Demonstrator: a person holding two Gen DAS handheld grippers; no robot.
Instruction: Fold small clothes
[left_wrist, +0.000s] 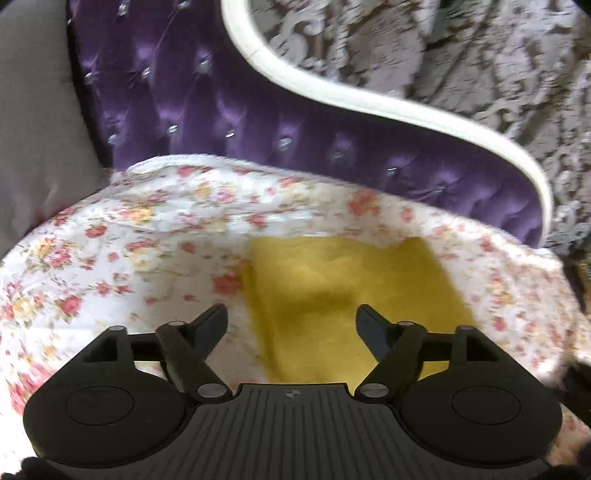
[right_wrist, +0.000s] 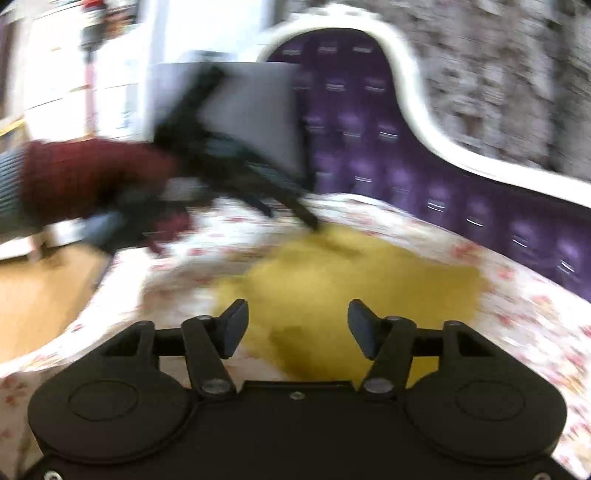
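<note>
A small yellow cloth (left_wrist: 343, 269) lies flat on the floral bedspread (left_wrist: 129, 240), looking like a folded rectangle. My left gripper (left_wrist: 291, 314) hovers over its near left edge, open, with nothing between its fingers. In the right wrist view the same yellow cloth (right_wrist: 351, 273) is blurred. My right gripper (right_wrist: 297, 308) stands open over its near side, holding nothing. The left gripper (right_wrist: 295, 218) also shows there, blurred, its tips near the cloth's far edge, carried by a hand in dark red (right_wrist: 92, 177).
A purple tufted headboard (left_wrist: 184, 110) with a white curved frame (left_wrist: 369, 92) runs behind the bed. A grey pillow (left_wrist: 37, 110) leans at the left end. Wooden floor (right_wrist: 37, 295) lies past the bed's left edge. Patterned grey wallpaper (left_wrist: 480, 55) is behind.
</note>
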